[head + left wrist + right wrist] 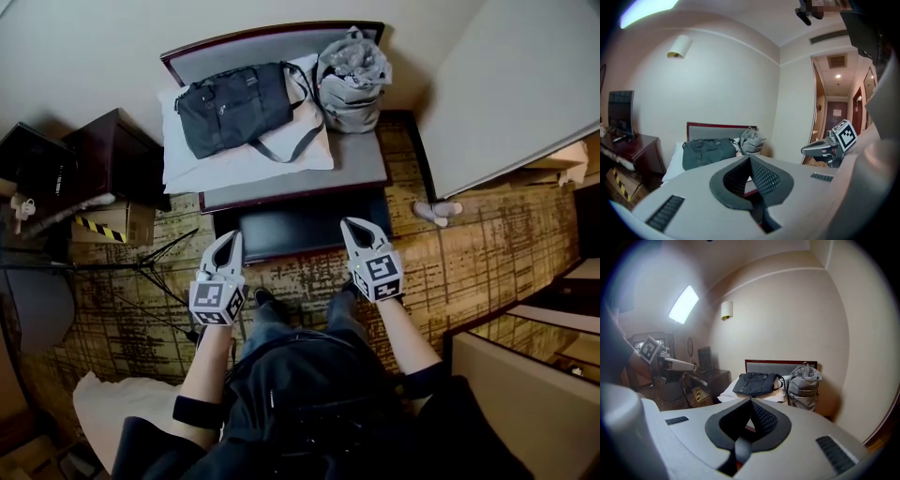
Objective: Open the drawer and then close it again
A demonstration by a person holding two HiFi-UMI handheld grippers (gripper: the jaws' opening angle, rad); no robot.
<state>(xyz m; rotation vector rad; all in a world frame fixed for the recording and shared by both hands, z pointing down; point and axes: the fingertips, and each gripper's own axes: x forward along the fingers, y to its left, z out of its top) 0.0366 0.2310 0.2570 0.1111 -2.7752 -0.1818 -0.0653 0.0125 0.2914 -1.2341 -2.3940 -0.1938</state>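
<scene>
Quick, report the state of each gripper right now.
Left gripper: closed, holding nothing.
Right gripper: closed, holding nothing.

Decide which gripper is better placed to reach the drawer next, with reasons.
Right, slightly, as I judge it: in the head view the right gripper overlaps the drawer, while the left gripper sits at its left edge. Both are shut and empty.

A dark duffel bag point(234, 111) lies on a white pillow point(234, 167) at twelve o'clock, a grey backpack point(352, 84) at one o'clock.
</scene>
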